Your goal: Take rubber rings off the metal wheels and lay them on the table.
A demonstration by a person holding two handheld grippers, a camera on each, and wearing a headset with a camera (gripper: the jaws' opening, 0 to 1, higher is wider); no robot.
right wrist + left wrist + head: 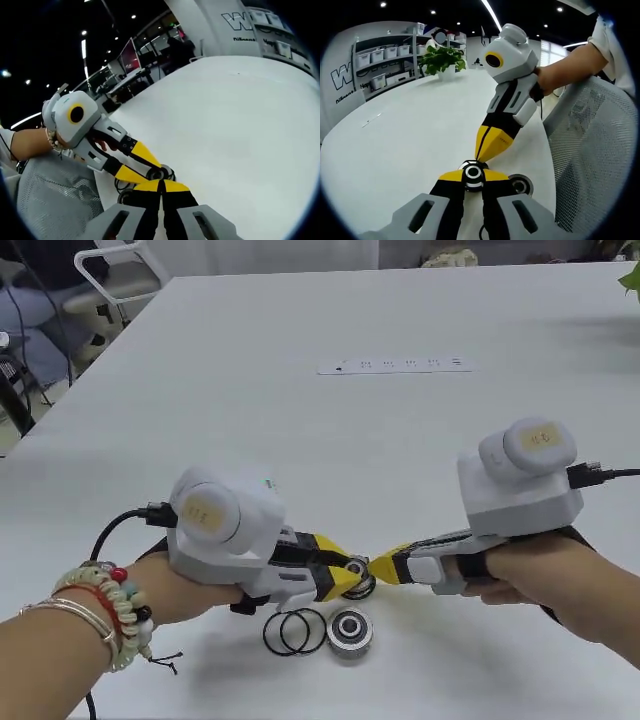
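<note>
Left claw (pixel 345 575) clamps a metal wheel (pixel 361 586) just above the white counter (pixel 300 420). Right claw (pixel 384 567), tips together, meets its rim. Below, two black rubber rings (pixel 264 632) lie beside a second wheel (pixel 350 631).

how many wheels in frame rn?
2. One wheel is clamped in the left claw, with the right claw tip at it. The second wheel lies on the table beside two loose rings. None seem hidden.
</note>
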